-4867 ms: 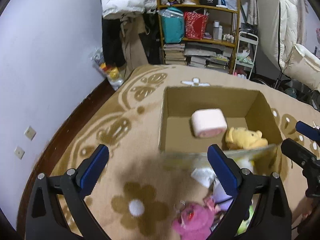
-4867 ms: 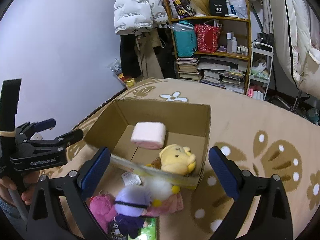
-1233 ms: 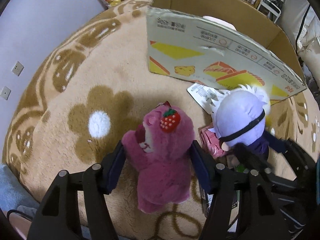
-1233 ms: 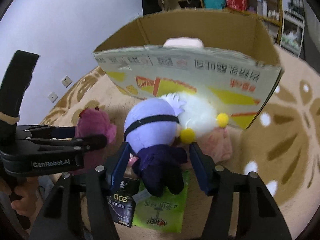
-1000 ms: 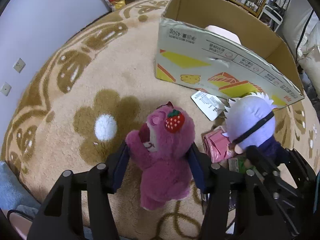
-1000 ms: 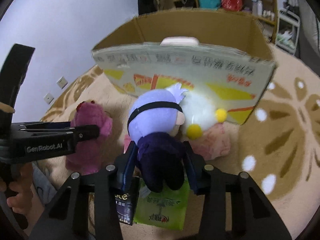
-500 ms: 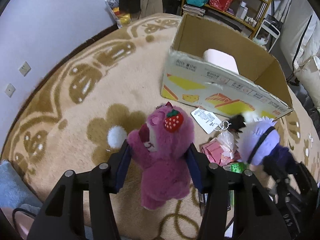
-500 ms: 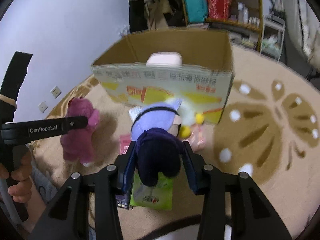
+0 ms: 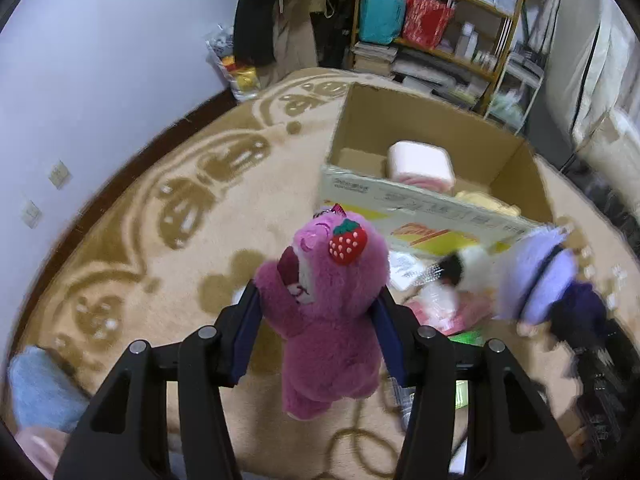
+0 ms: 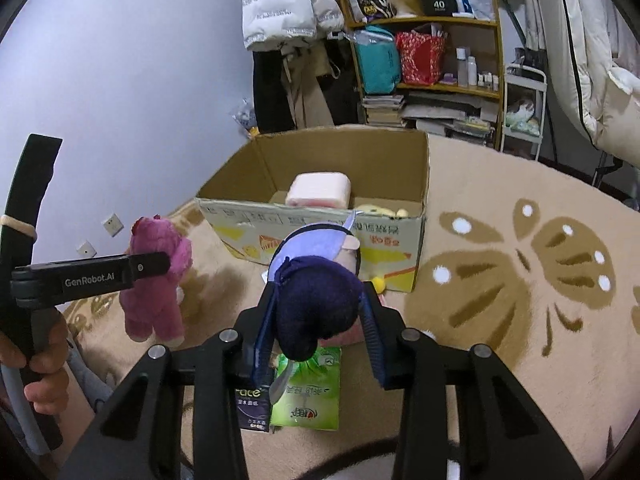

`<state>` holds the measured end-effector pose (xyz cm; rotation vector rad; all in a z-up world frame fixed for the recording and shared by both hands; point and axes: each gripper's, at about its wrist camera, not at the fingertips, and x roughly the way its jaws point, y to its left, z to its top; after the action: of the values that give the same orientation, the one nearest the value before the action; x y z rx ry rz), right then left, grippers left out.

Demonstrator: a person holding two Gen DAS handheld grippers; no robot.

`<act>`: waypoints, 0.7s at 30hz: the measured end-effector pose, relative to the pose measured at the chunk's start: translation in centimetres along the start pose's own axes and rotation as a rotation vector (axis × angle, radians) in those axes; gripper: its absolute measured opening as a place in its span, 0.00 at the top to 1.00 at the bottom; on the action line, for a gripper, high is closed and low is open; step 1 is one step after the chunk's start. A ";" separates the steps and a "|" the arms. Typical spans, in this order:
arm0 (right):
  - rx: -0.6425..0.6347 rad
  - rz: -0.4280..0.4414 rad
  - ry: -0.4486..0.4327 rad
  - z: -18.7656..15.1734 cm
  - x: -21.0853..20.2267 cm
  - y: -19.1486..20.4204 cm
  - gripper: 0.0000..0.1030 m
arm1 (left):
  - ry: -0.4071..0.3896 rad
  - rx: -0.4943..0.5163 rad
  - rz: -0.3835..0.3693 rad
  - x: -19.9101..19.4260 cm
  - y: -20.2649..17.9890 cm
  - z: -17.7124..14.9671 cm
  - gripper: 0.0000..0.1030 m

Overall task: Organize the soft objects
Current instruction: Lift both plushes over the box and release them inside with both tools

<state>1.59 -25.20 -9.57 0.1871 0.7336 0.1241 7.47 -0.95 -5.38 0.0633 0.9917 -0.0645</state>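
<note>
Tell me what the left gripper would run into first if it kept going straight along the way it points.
Probably the near wall of the cardboard box. The left gripper, shut on the pink bear, aims down toward the carpet just before it; depth is unclear, so carpet first is possible.

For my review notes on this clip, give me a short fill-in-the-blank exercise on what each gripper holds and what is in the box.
1. The left gripper clamps a pink plush bear with a ____ on its head.
2. The right gripper holds a doll with ____ hair.
3. The pink cushion lies inside the ____.

Missing words: strawberry; purple; cardboard box
</note>
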 end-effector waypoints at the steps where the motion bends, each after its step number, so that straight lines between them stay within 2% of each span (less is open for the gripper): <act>1: 0.000 0.004 -0.010 0.1 -0.4 0.1 0.60 | -0.009 0.008 0.025 -0.1 0.0 0.1 0.50; 2: -0.001 0.009 -0.021 0.2 -0.8 0.2 0.60 | -0.019 0.010 0.040 -0.4 0.1 0.2 0.50; 5: -0.012 0.009 -0.056 0.6 -2.0 0.6 0.60 | -0.035 -0.006 0.004 -1.1 0.7 1.0 0.50; 10: -0.001 0.026 -0.120 2.0 -3.3 0.6 0.60 | -0.130 -0.015 0.022 -2.7 0.7 3.2 0.50; 14: 0.001 0.041 -0.165 3.0 -3.5 0.1 0.60 | -0.181 -0.016 0.020 -3.3 0.6 5.0 0.50; 18: 0.022 0.053 -0.193 3.5 -2.7 -1.2 0.60 | -0.228 0.027 0.018 -3.1 -0.1 6.6 0.50; 21: 0.026 0.063 -0.209 4.0 -2.0 -1.8 0.60 | -0.245 0.049 -0.019 -2.6 -0.4 7.9 0.50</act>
<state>2.89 -27.79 -5.68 0.2441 0.5213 0.1531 12.59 -1.98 1.10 0.0887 0.7458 -0.1114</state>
